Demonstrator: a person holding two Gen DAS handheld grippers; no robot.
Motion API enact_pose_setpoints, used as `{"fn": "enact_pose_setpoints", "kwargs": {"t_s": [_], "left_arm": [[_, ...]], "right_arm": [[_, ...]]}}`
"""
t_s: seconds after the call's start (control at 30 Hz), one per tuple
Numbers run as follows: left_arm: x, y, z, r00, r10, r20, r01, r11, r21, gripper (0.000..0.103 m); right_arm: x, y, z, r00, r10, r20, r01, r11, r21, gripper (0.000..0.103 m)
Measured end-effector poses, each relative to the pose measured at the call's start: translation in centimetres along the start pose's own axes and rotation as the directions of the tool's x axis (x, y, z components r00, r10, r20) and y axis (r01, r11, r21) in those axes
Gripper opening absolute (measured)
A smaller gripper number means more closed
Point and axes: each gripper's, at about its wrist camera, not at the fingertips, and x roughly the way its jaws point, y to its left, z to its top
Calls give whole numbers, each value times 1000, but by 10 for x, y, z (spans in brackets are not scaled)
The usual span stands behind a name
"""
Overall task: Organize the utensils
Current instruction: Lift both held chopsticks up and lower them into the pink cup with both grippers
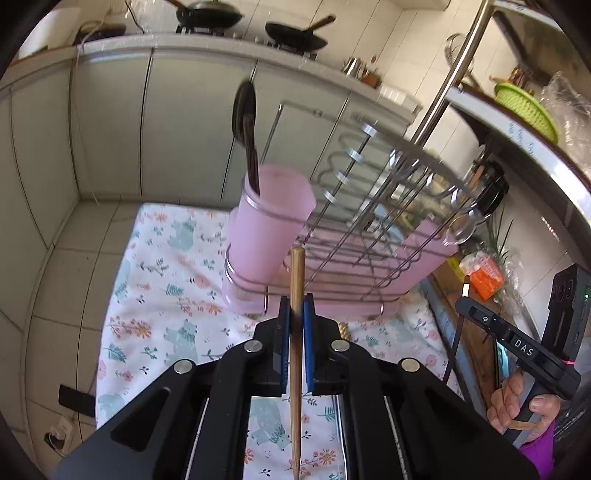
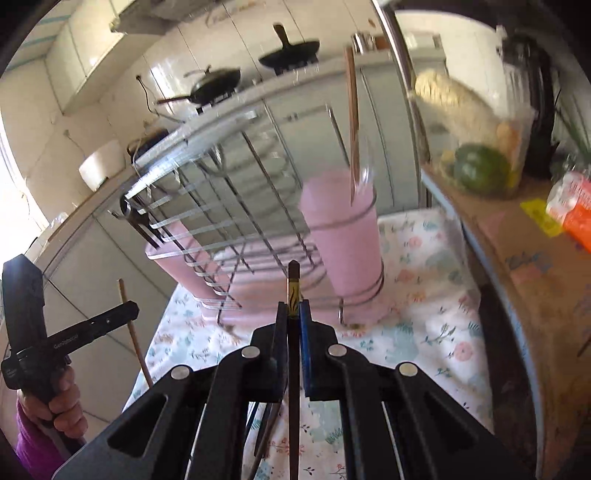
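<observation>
My left gripper (image 1: 296, 306) is pinched on a light wooden chopstick (image 1: 296, 354), the blue pads (image 1: 283, 332) pressing it from both sides; the stick is plain, pale brown, round, and runs from the near bottom edge of the left view up past the fingertips, its blunt end standing just above them. My right gripper (image 2: 293, 308) is likewise clamped on a dark chopstick (image 2: 294, 369), almost black along its length, with a band of yellow and black pattern near the tip that pokes out beyond the pads. In the right view I can see my left hand (image 2: 62, 398) on its handle at the near left, a purple sleeve (image 2: 33, 443) below it, and the pale stick slanting up from that tool. Under both grippers lies a white cloth (image 1: 166, 295) printed with flowers and blue animals. Farther on it stands a wire dish rack (image 1: 369, 206) with a pink tray beneath. A pink cup (image 1: 266, 229) sits in a wire ring at the rack's left end and holds a dark spoon (image 1: 245, 122), bowl up. A second pink cup (image 2: 343, 240) at the rack's right end holds brown chopsticks (image 2: 352, 110) standing upright. The far parts are blurred. Beyond the rack are pale cabinets (image 1: 184, 122), and on the far counter two black pans (image 1: 208, 16).
</observation>
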Motion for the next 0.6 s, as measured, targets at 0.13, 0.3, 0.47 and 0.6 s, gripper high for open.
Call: {"fn": "enact_pose_setpoints", "kwargs": {"t_s": [0.13, 0.3, 0.47, 0.6], "left_arm": [[-26, -3, 8, 997, 1, 71, -1, 1000, 11, 6], [-61, -9, 21, 983, -20, 184, 16, 1000, 24, 6], [-85, -15, 41, 962, -30, 273, 23, 999, 28, 6], [-105, -18, 60, 942, -40, 333, 31, 999, 34, 6]], "right_arm": [[-17, 8, 6, 996, -22, 88, 22, 1000, 4, 6], [-38, 10, 17, 984, -46, 170, 47, 999, -3, 6], [-58, 18, 33, 966, -58, 252, 64, 998, -16, 6], [-77, 28, 54, 941, -60, 333, 82, 995, -54, 6]]}}
